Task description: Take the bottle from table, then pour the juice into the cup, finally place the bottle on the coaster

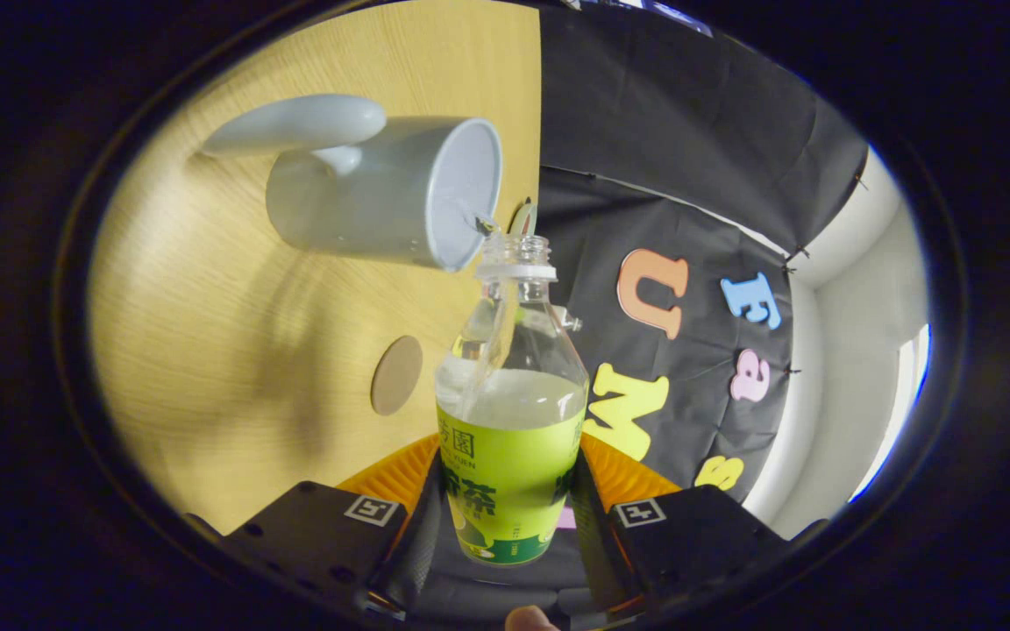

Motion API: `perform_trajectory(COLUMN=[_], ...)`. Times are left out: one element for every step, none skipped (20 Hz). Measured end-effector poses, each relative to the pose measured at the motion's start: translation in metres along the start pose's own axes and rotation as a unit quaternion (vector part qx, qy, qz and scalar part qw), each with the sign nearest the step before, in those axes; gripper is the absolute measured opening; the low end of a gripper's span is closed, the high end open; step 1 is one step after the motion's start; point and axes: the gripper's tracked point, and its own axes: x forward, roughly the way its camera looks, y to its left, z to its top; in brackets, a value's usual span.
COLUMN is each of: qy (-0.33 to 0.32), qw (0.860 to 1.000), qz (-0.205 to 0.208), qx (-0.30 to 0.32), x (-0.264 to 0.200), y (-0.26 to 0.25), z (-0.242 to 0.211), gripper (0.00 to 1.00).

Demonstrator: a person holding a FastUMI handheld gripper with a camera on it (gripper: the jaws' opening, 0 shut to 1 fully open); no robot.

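Observation:
My gripper (505, 513) is shut on a clear bottle (509, 412) with a green label; both fingers press its lower body. The bottle has no cap and is tilted, so the whole scene looks turned on its side. Pale juice fills about its lower half and runs up along the neck. Its open mouth (515, 250) is at the rim of a grey mug (382, 197) with a handle, which stands on the wooden table (207, 333). A round brown coaster (397, 375) lies on the table between the mug and my fingers, beside the bottle.
The wooden table ends at an edge just past the mug's rim, where the black cloth wall (689, 158) begins. A white wall (856, 350) stands beyond the cloth. A fingertip (529, 619) shows behind the gripper.

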Motion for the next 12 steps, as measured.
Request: perform_trajectory(qy=[0.0, 0.0, 0.001, 0.001, 0.001, 0.0, 0.001, 0.0, -0.001, -0.001, -0.002, -0.003], qw=[1.0, 1.0, 1.0, 1.0, 1.0, 1.0, 1.0, 1.0, 1.0, 0.999, 0.999, 0.999], qz=[-0.001, -0.002, -0.002, -0.004, -0.004, -0.006, -0.008, -0.009, -0.011, -0.011, -0.012, -0.013], qx=[-0.003, -0.006, -0.008, -0.011, -0.014, -0.017, -0.021, -0.025, -0.028, -0.032, -0.035, -0.037], x=[-0.001, -0.002, -0.001, -0.001, 0.0, 0.0, 0.0, 0.0, 0.0, 0.0, 0.0, 0.001], y=[-0.001, -0.001, -0.001, -0.003, -0.004, -0.005, -0.006, -0.008, -0.009, -0.009, -0.01, -0.011], z=[0.0, 0.001, 0.0, 0.0, 0.0, 0.001, 0.001, 0.001, 0.002, 0.002, 0.002, 0.003], gripper=[0.75, 0.75, 0.75, 0.75, 0.75, 0.75, 0.75, 0.75, 0.75, 0.75, 0.75, 0.75])
